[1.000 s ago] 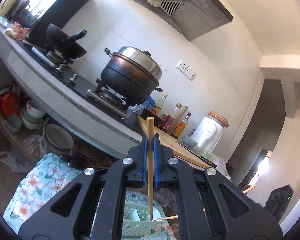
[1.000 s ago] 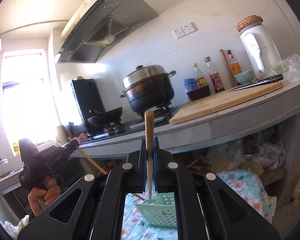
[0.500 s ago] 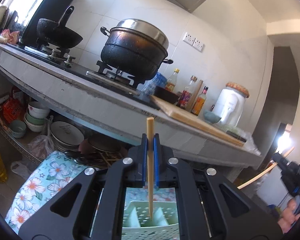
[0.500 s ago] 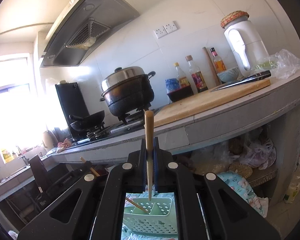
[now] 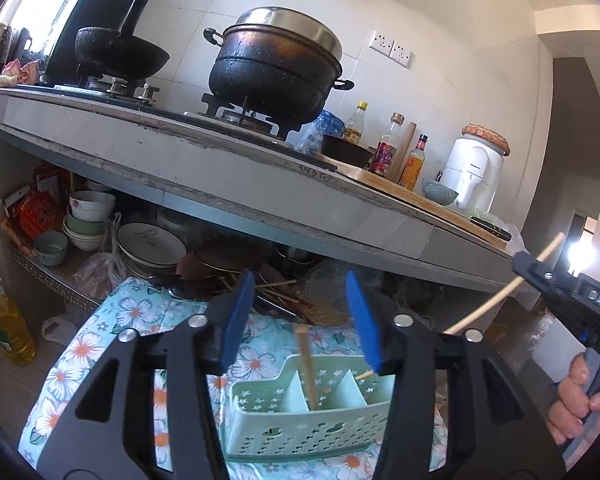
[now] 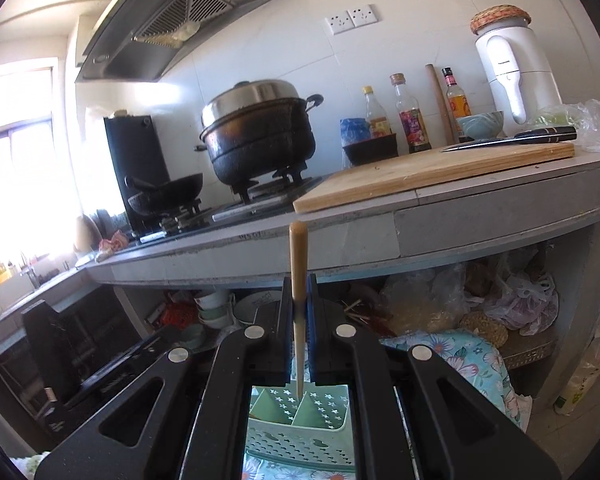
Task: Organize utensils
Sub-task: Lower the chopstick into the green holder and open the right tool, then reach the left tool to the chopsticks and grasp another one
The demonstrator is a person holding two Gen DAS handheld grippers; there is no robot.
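Note:
A pale green slotted basket (image 5: 300,424) sits on a flowered cloth (image 5: 112,328). My left gripper (image 5: 300,304) hangs just above it, and its jaws are opening. A wooden chopstick (image 5: 305,360) stands loose between the blue pads (image 5: 238,320), its lower end in a basket compartment. My right gripper (image 6: 299,292) is shut on a second chopstick (image 6: 298,264), held upright with its tip over the basket (image 6: 296,436). In the left wrist view the right gripper (image 5: 540,276) comes in from the right, with that chopstick (image 5: 492,308) slanting down toward the basket.
A grey counter (image 5: 260,184) overhangs the basket and carries a black pot (image 5: 276,64), a wok (image 5: 120,56), bottles (image 6: 410,116) and a cutting board (image 6: 432,176) with a knife. Bowls (image 5: 88,216) and plates crowd the shelf below. An oil bottle (image 5: 8,324) stands on the floor at the left.
My left gripper sank toward the basket, then its jaws parted and let go of the chopstick, which now stands in a compartment. My right gripper moved sideways over the basket, still holding its chopstick.

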